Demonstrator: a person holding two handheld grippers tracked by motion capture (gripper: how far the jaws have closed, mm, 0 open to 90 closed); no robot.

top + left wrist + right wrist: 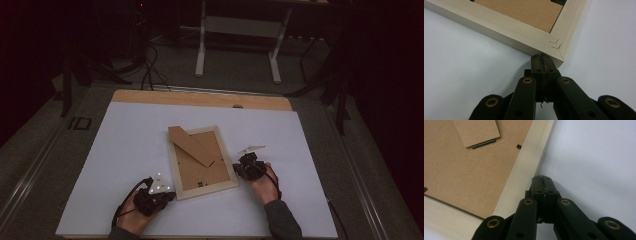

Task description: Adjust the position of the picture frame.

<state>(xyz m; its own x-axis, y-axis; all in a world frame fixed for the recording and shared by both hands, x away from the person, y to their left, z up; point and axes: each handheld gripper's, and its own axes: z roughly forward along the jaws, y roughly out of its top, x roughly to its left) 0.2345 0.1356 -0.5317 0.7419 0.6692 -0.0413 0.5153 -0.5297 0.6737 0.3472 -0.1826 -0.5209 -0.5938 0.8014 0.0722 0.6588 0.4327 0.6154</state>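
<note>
Left gripper [541,58]: 2 black jaws rise from the bottom edge, pressed flat together, nothing between them; brass-coloured rivets on the linkage arms below; a thin frayed strip runs along the seam where the pads meet. Tips sit right at the outer side of a pale wooden picture frame [506,27], at its near corner, apparently touching the wood though actual contact cannot be confirmed. Frame lies back-side up; mitre joint at the corner, 2 small metal staples [556,44] across it; brown fibreboard backing [524,10] inset inside the rails. Frame rests flat on a white table surface [461,75], bare on both sides of the jaws.
</note>
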